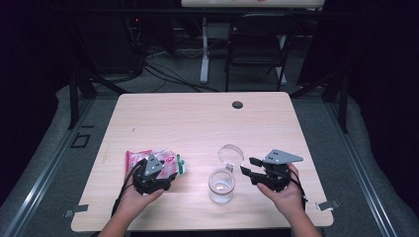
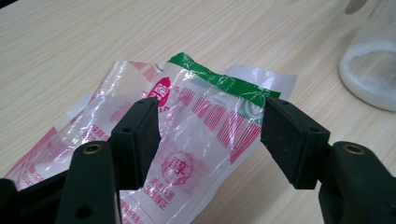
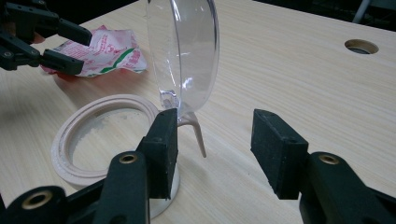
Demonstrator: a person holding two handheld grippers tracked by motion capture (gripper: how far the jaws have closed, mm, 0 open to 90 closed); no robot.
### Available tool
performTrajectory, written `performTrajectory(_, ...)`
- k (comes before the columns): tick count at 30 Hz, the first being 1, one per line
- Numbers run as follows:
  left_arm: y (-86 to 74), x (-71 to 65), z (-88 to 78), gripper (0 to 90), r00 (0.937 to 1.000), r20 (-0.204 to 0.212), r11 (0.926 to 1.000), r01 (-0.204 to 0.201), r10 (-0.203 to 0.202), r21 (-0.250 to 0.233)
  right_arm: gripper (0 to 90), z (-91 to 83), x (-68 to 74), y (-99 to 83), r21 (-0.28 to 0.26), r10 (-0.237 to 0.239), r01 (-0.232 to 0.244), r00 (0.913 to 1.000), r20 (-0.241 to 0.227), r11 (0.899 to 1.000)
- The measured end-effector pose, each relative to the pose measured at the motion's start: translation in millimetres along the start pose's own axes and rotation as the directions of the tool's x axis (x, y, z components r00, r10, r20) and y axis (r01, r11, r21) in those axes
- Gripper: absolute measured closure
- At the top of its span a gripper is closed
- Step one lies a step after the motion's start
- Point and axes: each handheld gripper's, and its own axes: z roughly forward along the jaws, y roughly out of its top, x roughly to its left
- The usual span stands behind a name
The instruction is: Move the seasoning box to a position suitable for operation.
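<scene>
- While the left tongs (image 2: 208,128) stand parted over the crumpled plastic bag (image 2: 187,140), neither pad presses the film; the bag lies flat on the tabletop (image 1: 197,118), left of the jar (image 1: 221,186).
- Right tongs (image 3: 212,149) are likewise released, jaws apart beside the jar's rim (image 3: 100,135), gripping nothing.
- Hazard: the hinged clear lid (image 3: 184,51) stands upright just ahead of the right tongs; a forward nudge would likely swing it shut or tip the jar.
- Hazard: the jar is open and holds a white powder (image 2: 373,74); a knock from either tongs could spill it.
- Hazard: the bag's film is thin and slick; a shallow pinch may slip or tear it.
- Surroundings: a cable hole (image 1: 237,104) sits at the far edge, well apart; a chair (image 1: 257,44) stands beyond the tabletop. Nothing lies between bag and jar.
</scene>
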Motion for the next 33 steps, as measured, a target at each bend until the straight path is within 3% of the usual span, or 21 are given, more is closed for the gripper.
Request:
performTrajectory(13,0.1,-9.2,2.6,34.3,0.9990,0.023,0.9993,-0.037,0.037,-0.007,50.8,0.1,-0.2,-0.1,0.000,0.001,-0.001,1.0000,0.000,1.000)
performTrajectory(16,-0.8,-11.5,7.2,34.3,0.9981,0.012,0.9980,-0.060,0.060,0.018,50.7,0.1,-0.2,-0.2,-0.001,0.002,-0.002,1.0000,0.000,1.000)
performTrajectory(22,-4.9,-12.8,17.9,34.4,0.9978,-0.016,0.9961,-0.063,0.064,0.062,50.6,0.6,-0.1,-0.5,-0.001,0.002,-0.002,1.0000,0.002,1.000)
performTrajectory(25,-7.0,-13.1,23.1,34.4,0.9938,-0.051,0.9909,-0.094,0.099,0.097,50.2,1.4,0.1,-1.1,-0.001,0.006,-0.006,1.0000,0.000,1.000)
performTrajectory(28,-8.7,-14.4,27.4,34.9,0.9802,-0.110,0.9803,-0.150,0.165,0.128,50.0,1.5,0.0,-1.1,-0.001,0.006,-0.006,1.0000,0.000,1.000)
performTrajectory(30,-9.7,-13.6,30.3,35.5,0.9757,-0.130,0.9771,-0.158,0.176,0.143,49.9,1.5,0.0,-1.2,-0.001,0.007,-0.007,1.0000,0.000,1.000)
performTrajectory(33,-10.1,-10.0,31.6,39.6,0.9758,-0.137,0.9774,-0.150,0.170,0.149,49.9,1.5,0.0,-1.2,-0.001,0.007,-0.007,1.0000,0.001,1.000)
